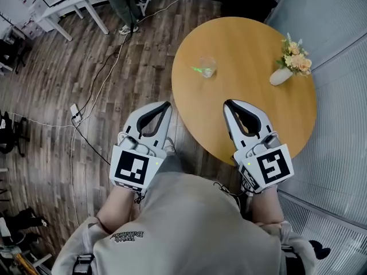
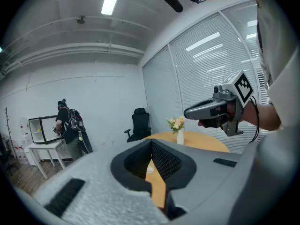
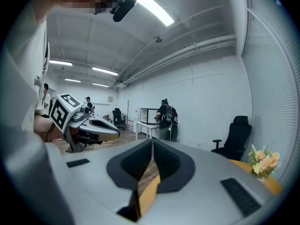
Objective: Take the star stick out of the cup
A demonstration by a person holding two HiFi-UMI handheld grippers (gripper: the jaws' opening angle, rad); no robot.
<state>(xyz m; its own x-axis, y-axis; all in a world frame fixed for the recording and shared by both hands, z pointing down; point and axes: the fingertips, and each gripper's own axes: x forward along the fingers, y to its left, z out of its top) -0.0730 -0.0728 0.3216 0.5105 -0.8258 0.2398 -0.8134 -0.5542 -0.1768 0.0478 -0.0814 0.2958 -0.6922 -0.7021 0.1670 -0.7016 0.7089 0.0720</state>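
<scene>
Two tools show in the head view. The left hand-held gripper [image 1: 166,103] is over the wooden floor [image 1: 69,67], just off the edge of the round counter [image 1: 246,44]. The right hand-held gripper [image 1: 227,103] is above the counter's near part. Both point towards the clear cup [image 1: 207,66], which stands upright well beyond their tips. The green star stick [image 1: 198,70] is in the cup, leaning to its left side. A vase of flowers [image 1: 289,62] stands apart on the right.

From the left gripper view, the left jaws meet at their tips with nothing between them. Only a strip of counter shows through the gap behind. The right tool hangs alongside, and the vase stands farther back. I cannot make out the cup here.

The right gripper view shows the same: jaws pressed together and empty, with the left tool beside them. An office chair [image 3: 233,136] and a person [image 3: 167,120] are far off.

Nothing has been grasped yet, so the risks lie ahead. Jaws that arrive closed would shove the light cup instead of taking the stick, and could tip it or push it across the counter. The stick looks thin and could slip from a loose pinch. If it were pulled at a slant, it could catch on the rim and drag the unsteadied cup along. Bracing the cup with one tool would probably prevent that.
</scene>
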